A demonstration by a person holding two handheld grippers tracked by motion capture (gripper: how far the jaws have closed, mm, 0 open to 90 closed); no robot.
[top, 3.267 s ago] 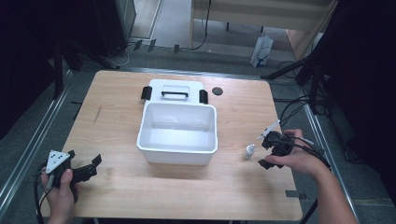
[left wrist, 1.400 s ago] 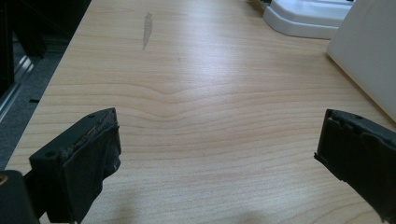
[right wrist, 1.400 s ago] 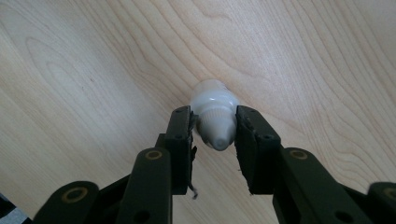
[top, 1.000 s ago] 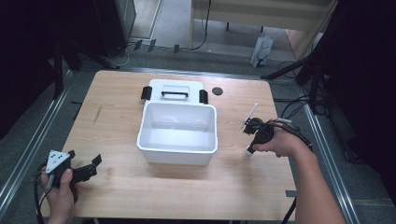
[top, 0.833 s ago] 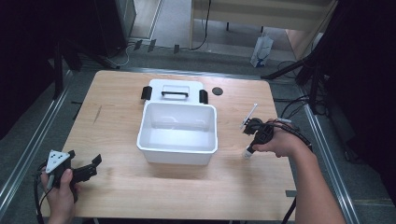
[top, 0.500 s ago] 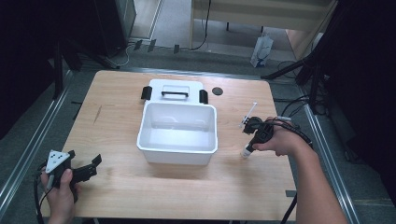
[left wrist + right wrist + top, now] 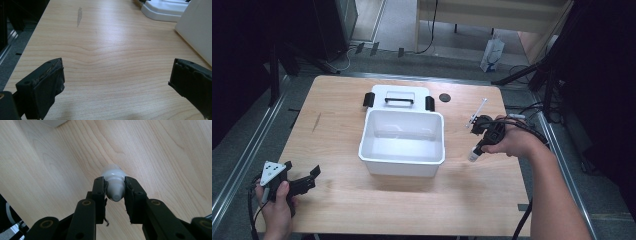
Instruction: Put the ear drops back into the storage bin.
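Wooden tabletop point(image 7: 337, 125): small white bottle lifted to the right of the open white bin point(image 7: 403, 136).
My left gripper point(image 7: 307, 181) waits at the near left corner, jaws wide apart and empty, clear of the work; the bin sits at centre with its lid point(image 7: 398, 95) parked just behind, leaving the top free; my right gripper point(image 7: 115, 192) clamps the bottle point(image 7: 114, 185) by its cap end, body hanging downward above the wood, probably for dropping in.

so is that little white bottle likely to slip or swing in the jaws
The bottle is probably light, being small. It looks smooth and rounded, so it may slip. The right gripper pinches only its narrow cap end, so the body below might pivot.
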